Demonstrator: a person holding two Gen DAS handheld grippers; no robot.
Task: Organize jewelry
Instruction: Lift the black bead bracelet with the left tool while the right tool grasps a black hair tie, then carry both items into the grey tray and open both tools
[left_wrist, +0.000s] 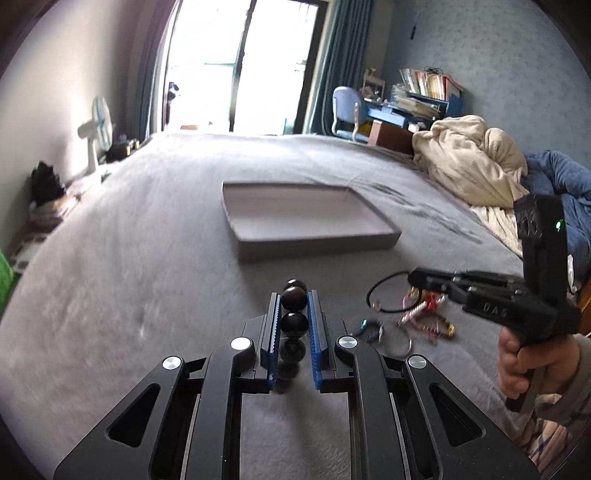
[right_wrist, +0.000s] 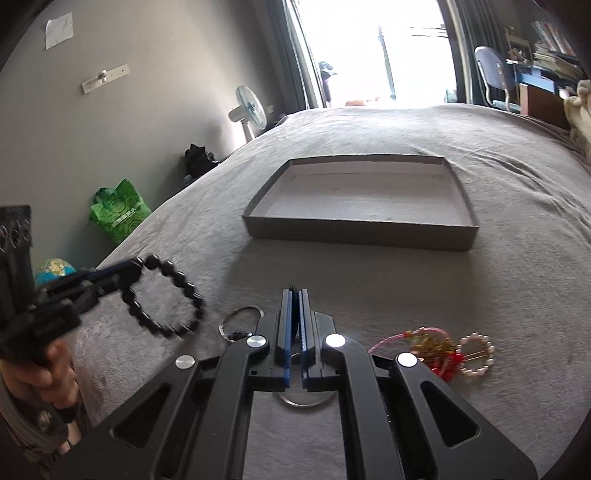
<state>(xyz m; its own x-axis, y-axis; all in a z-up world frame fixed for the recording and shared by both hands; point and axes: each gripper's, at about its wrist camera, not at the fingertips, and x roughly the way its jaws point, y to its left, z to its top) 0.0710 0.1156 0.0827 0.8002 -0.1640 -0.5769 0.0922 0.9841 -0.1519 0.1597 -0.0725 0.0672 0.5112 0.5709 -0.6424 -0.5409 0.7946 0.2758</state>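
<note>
Jewelry lies scattered on the grey bed (right_wrist: 498, 177) near the person, in front of a shallow grey tray (right_wrist: 360, 230) that sits flat farther out on the cover, its pale floor bare.

The left claw (left_wrist: 294, 299) points forward and down over the bed, its blue-padded fingers (left_wrist: 273, 321) clamped on a black bead bracelet (right_wrist: 166, 299). In the left wrist view the beads stack up between the pads, one bead poking past the tips. From the right wrist view the bracelet hangs as an open loop off the claw, lifted clear of the cover, with the person's left hand (right_wrist: 48, 373) wrapped round the handle below.

The right claw (right_wrist: 294, 295) also slants downward, and its pads are pressed together on a thin black cord (left_wrist: 384, 291); the cord shows as a dark sliver between the tips, and in the left wrist view it loops out from the claw above the bed. The right hand (left_wrist: 524, 365) grips the handle from beneath, a sleeve trailing behind it.

Under and beside the right claw rest the smaller pieces: a red, pink and gold tangle of charms (right_wrist: 432, 347), a ring of pearl-like beads (right_wrist: 476, 354) touching it, and a plain metal ring (right_wrist: 240, 319) just to the left of the claw.
</note>
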